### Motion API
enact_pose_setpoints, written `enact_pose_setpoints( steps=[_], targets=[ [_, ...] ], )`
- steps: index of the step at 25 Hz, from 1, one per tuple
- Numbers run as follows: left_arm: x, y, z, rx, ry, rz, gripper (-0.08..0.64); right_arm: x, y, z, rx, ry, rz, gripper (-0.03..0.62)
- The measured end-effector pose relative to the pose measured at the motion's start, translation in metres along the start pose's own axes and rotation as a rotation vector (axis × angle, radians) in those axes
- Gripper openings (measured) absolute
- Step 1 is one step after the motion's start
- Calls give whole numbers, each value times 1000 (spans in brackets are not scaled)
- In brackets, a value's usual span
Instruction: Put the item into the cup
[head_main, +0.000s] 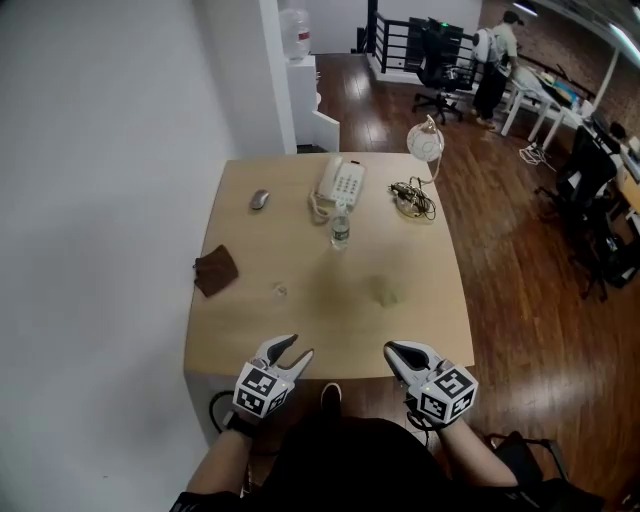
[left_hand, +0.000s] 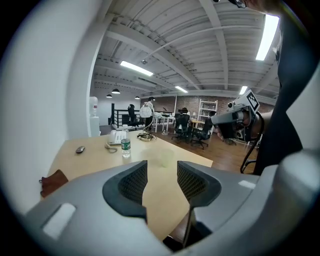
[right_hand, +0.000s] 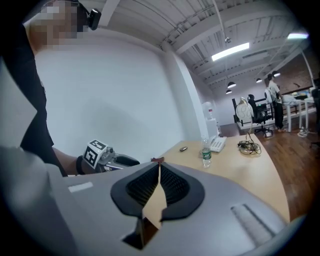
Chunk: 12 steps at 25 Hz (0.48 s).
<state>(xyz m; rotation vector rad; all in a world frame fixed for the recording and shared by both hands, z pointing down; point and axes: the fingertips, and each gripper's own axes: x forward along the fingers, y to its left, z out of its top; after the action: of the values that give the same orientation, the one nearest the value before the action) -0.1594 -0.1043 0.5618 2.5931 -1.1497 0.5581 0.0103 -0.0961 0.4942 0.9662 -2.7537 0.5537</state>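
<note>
Telephone (head_main: 341, 185), bottle (head_main: 340, 230), mouse (head_main: 260, 200), wallet (head_main: 215, 270)

The wooden table (head_main: 300, 335) carried a water bottle (head_main: 340, 229) near its middle. Just behind the bottle sat a white telephone (head_main: 341, 183), with a mouse (head_main: 260, 200) behind-left and a cable tangle (head_main: 413, 198) behind-right. In front of the bottle lay a brown pouch (head_main: 215, 270) far left, a small clear item (head_main: 280, 290) left, and a clear cup (head_main: 385, 291) right.

My left gripper (head_main: 298, 349) sits low before me, jaws apart and empty; my right gripper (head_main: 392, 349) has its jaws pressed together.
</note>
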Motion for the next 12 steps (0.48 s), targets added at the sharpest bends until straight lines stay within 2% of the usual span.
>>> enact_pose_setpoints(
  steps=[8,12],
  targets=[
    [39,90,0,27,70,-19,181,74,-29,27,-2,16,-43,29],
    [62,132,-17,15,130,2,181,106,-34,31,-25,53,-50,54]
  ],
)
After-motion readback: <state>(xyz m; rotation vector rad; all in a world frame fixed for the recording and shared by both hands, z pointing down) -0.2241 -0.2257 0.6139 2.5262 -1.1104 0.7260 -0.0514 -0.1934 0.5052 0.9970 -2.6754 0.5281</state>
